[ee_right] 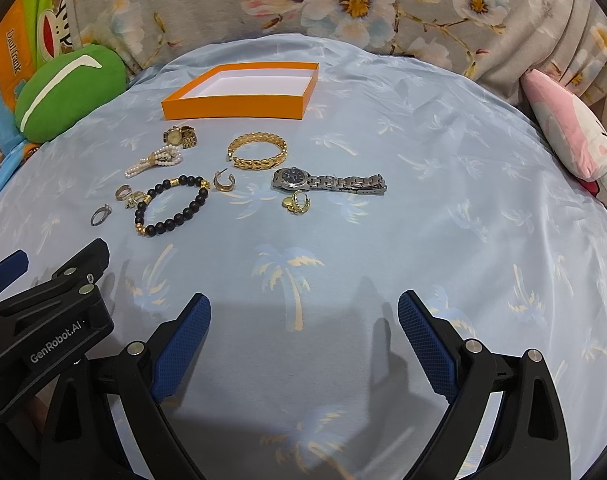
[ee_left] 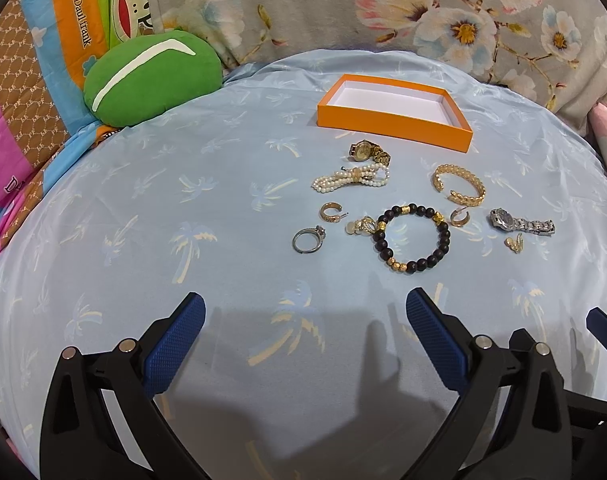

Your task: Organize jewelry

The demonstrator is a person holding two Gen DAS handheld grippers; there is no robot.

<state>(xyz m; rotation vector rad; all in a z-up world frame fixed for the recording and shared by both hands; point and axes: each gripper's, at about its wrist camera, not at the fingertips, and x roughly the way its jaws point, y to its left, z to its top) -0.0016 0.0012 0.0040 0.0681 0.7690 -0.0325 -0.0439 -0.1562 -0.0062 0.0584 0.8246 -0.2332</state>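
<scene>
An empty orange box with a white inside sits at the back of the blue palm-print sheet. In front of it lie a gold watch, a pearl bracelet, a gold cuff, a black bead bracelet, a silver watch, a silver ring and several gold earrings. My left gripper and right gripper are both open and empty, short of the jewelry.
A green cushion lies at the back left. A pink plush pillow lies at the right edge. A floral blanket runs along the back. The left gripper body shows at the right wrist view's lower left.
</scene>
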